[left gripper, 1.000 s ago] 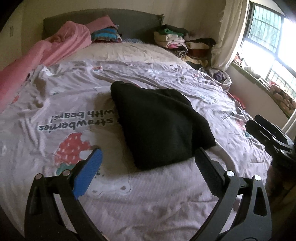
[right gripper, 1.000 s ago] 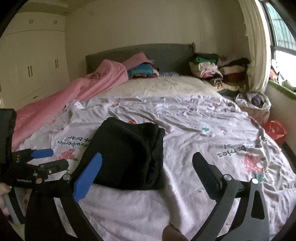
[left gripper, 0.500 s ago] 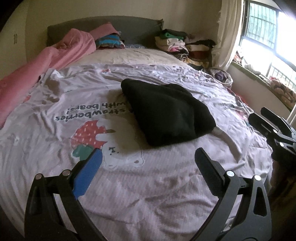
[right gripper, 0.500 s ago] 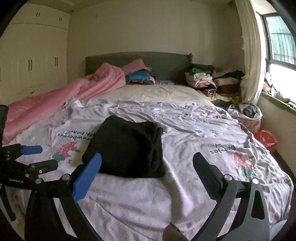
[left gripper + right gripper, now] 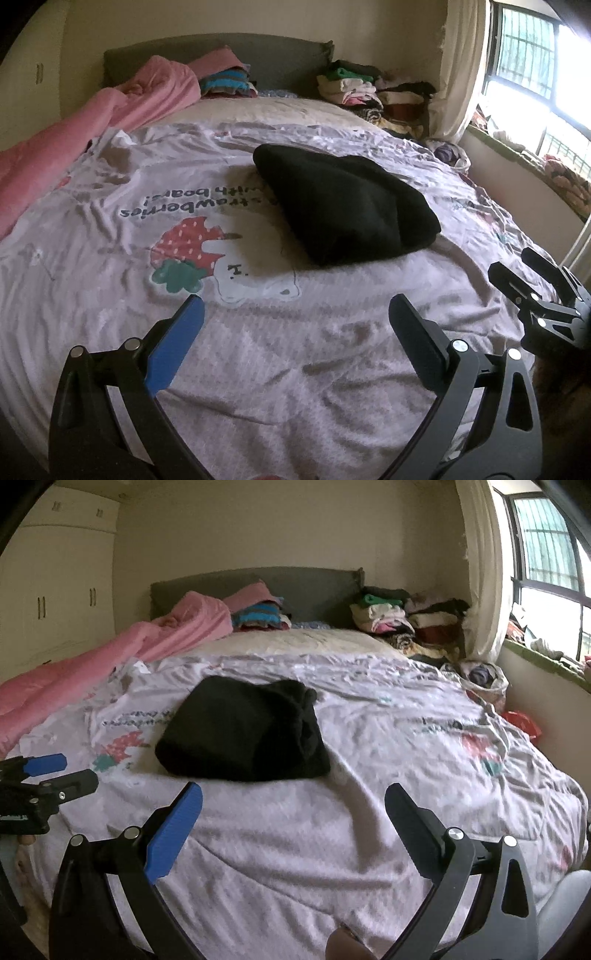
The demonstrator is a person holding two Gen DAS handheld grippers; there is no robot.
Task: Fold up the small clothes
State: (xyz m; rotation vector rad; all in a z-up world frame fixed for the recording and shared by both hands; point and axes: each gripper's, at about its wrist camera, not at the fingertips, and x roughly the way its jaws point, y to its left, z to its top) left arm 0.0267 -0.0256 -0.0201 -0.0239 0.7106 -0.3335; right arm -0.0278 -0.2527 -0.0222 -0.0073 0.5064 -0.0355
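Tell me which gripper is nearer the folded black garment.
Hard to separate; neither touches it. The left gripper sits back from the black garment, toward its left. The right gripper sits back toward its right. Both have open, empty jaws above the bedsheet.

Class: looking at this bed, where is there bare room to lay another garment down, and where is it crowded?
Bare sheet lies between the black folded garment and the foot of the bed, and right of it toward the window side. The head end is crowded: pink blanket, striped pile, clothes stack.
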